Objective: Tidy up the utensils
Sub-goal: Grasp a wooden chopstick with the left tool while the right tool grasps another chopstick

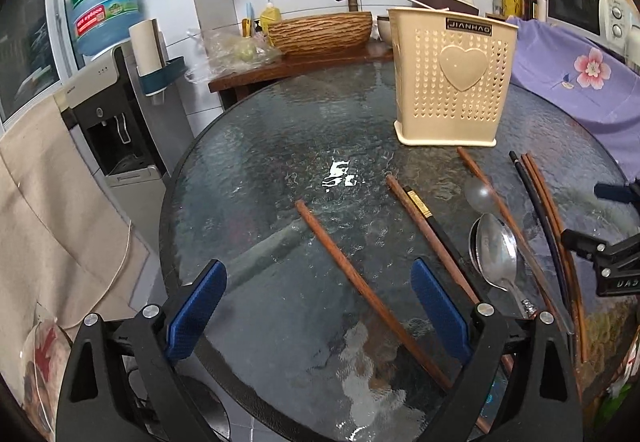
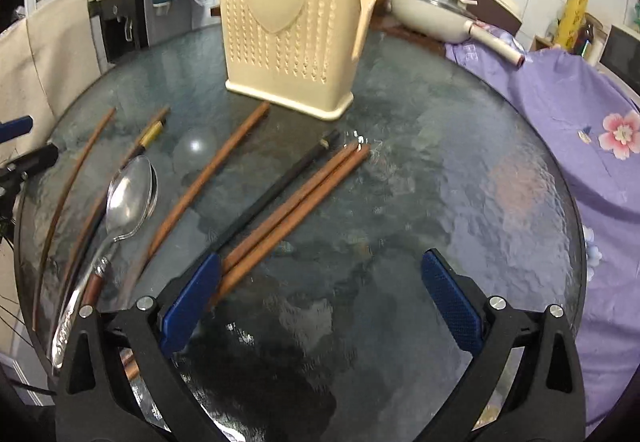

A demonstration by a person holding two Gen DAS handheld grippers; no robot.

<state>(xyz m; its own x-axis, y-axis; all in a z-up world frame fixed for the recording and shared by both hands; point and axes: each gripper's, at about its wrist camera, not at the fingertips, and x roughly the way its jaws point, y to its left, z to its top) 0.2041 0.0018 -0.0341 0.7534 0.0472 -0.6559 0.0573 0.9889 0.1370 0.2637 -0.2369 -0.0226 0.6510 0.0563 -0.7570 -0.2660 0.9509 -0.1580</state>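
Nearest in the left wrist view, left gripper [image 1: 318,312] with blue ribbed pads [image 1: 196,316] spread wide, holding nothing, hovering above round textured glass table [image 1: 248,145]. Between those pads, one long reddish-brown wooden chopstick [image 1: 362,284] lying diagonally on the glass. Just right of it, a brown chopstick beside a black chopstick with gold band [image 1: 430,217], touching along their length. Further right, shiny metal spoon [image 1: 496,254] bowl-up, stacked on another spoon, with a clear plastic spoon [image 1: 480,195] just beyond and a brown chopstick running across alongside. Near the right rim, a dark chopstick and two curved-looking brown ones [image 1: 554,226] close together. Nearest in the right wrist view, right gripper [image 2: 320,298] likewise gaping wide and empty, its left pad [image 2: 190,306] just beside the near ends of a pair of reddish-brown chopsticks [image 2: 296,205], contact unclear. Plain black chopstick [image 2: 280,189] alongside that pair. Beyond all the utensils, upright on the glass, cream perforated plastic utensil holder with raised heart [image 2: 292,33], well apart from both grippers, contents not visible. Behind the table, purple floral cloth [image 2: 560,97], wooden basin [image 1: 320,31] on a counter, and water dispenser with blue bottle [image 1: 104,1] at far left.
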